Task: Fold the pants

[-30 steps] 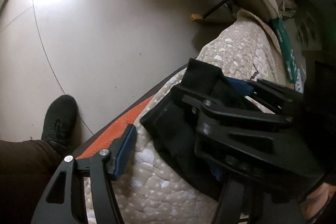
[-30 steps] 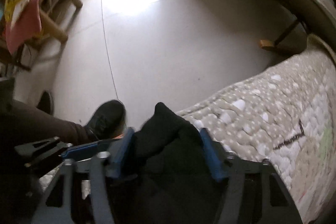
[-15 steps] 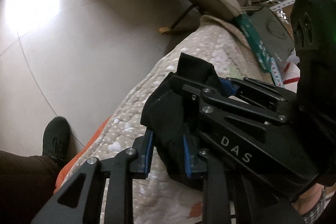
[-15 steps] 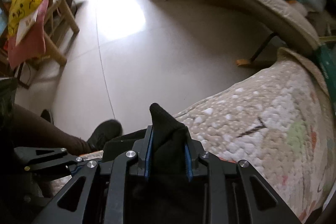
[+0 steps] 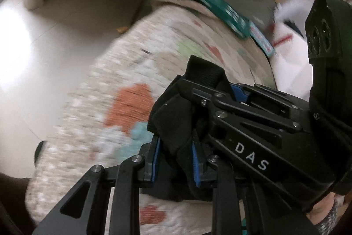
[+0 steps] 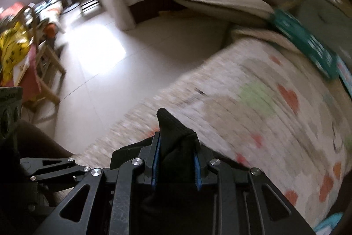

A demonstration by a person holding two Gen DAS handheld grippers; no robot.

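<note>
The black pants (image 5: pixel 176 124) are clamped by both the left gripper (image 5: pixel 176 160) and the right gripper (image 6: pixel 176 164), side by side above the quilt (image 6: pixel 253 102). A fold seems under way; next, the gathered edge likely must be carried across and laid flat.

Right tongs (image 6: pixel 176 160) pinch black pants (image 6: pixel 173 136) above the quilt (image 6: pixel 264 107)

The black ribbed-knit cloth pants (image 6: pixel 170 124) look matt and soft. The pale quilted cloth bedcover (image 6: pixel 253 102) is bumpy. The pale tiled floor (image 6: pixel 105 72) shines glossy, smooth.
</note>
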